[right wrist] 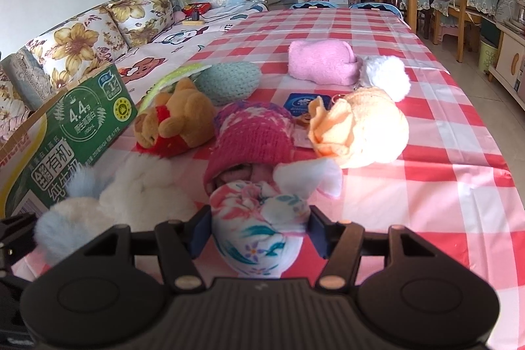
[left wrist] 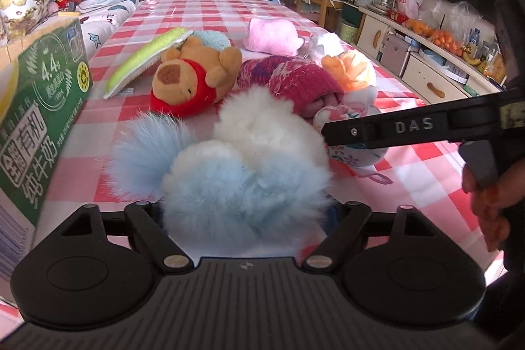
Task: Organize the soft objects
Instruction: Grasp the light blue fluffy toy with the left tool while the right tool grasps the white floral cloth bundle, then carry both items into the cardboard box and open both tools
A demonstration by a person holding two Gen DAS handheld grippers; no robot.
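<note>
The left gripper (left wrist: 244,212) has its fingers buried in a fluffy blue and white pompom toy (left wrist: 229,166), so whether they pinch it cannot be told. The right gripper (right wrist: 259,228) has its fingers (right wrist: 200,232) pressed against both sides of a floral cloth ball (right wrist: 259,232) on the checked surface (right wrist: 426,186). Just beyond the ball lies a pink knitted hat (right wrist: 252,136), with a bear toy (right wrist: 174,120) left of the hat and a green carton (right wrist: 65,133) farther left.
</note>
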